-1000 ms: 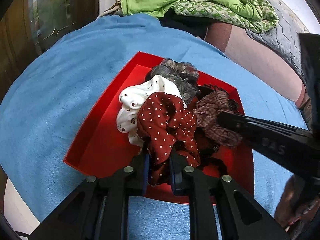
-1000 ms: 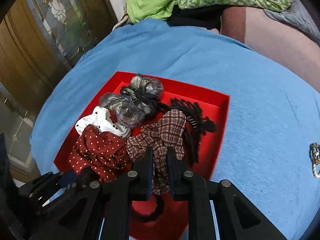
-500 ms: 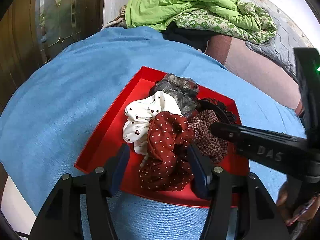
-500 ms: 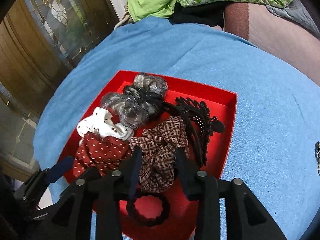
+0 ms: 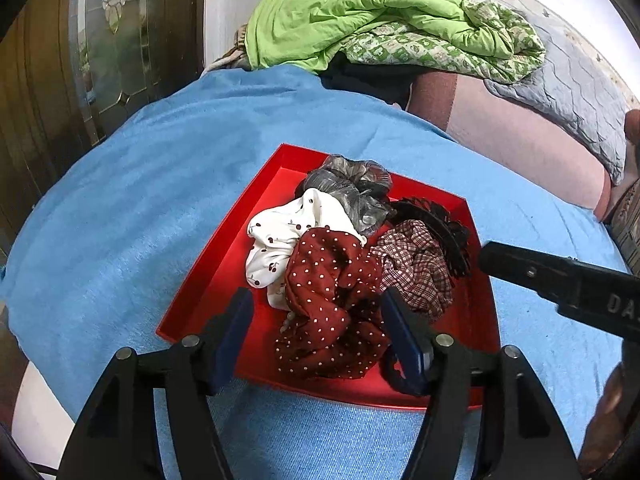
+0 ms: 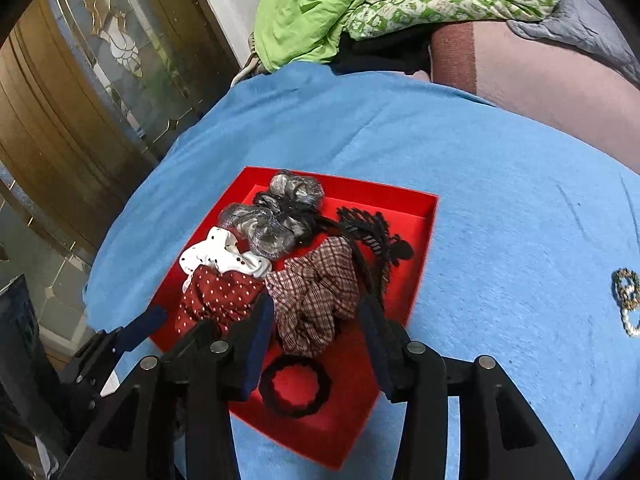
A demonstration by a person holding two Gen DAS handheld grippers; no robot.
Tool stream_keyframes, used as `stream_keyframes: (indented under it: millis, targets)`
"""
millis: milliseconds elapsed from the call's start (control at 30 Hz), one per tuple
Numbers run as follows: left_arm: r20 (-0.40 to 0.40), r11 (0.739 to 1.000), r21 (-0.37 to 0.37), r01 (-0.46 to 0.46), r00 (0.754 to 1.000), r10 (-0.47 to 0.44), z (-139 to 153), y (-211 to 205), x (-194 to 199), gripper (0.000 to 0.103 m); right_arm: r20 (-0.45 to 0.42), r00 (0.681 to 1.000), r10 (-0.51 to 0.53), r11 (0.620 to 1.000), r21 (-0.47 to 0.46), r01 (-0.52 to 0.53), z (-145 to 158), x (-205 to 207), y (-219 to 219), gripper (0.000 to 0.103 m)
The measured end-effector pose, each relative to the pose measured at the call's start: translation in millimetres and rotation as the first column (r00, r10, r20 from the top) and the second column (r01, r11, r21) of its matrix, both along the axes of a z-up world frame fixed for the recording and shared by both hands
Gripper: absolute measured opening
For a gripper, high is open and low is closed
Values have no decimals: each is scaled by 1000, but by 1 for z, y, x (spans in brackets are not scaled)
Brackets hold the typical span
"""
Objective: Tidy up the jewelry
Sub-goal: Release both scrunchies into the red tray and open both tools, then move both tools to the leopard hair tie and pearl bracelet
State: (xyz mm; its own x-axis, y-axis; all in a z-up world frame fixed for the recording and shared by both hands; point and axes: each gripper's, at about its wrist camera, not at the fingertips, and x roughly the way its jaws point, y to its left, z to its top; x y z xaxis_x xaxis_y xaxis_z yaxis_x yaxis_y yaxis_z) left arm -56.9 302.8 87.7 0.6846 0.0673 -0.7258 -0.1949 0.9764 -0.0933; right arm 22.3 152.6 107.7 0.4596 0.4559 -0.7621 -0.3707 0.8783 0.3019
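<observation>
While both tools stand over the red tray, we have nothing in either grip: the left tool has just been opening, its pads spread clear on either side of the dotted scrunchie, which lies loose in the tray's near part; the right tool has likewise just been opening, with the plaid scrunchie between its pads but not pinched. The tray rests on the blue cloth covering what looks like a bed, and it also holds a white scrunchie, a grey one, a black clip and a black hair tie. Off to the right on the cloth, well apart from the tray, a gold chain lies unsorted, and we judge it the next thing to fetch. The risks from here look modest but real. Soft folds of fabric could snag on a pad as we pull away and drag a scrunchie over the low rim. The chain is thin and flat on yielding cloth, so a closing tool may pinch the cloth with it or slip off entirely. The two tools sit close together, and a hasty swing could knock one against the other.
</observation>
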Motion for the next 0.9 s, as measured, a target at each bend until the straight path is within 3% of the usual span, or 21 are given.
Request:
stream_keyframes:
  millis: [367, 600, 733, 900]
  targets:
    - [18, 995, 94, 20, 1000, -21, 6, -25, -4, 67, 13, 998, -68, 998, 13, 68, 2, -19, -57, 51]
    - [81, 993, 103, 58, 995, -67, 15, -40, -16, 67, 14, 985, -170, 985, -27, 170, -9, -36, -131, 56]
    - [148, 989, 87, 116, 981, -128, 25, -55, -26, 70, -13, 956, -294, 955, -51, 293, -23, -40, -196, 56]
    - [184, 975, 96, 201, 959, -216, 27, -83, -32, 71, -12, 890, -456, 887, -85, 454, -36, -31, -274, 56]
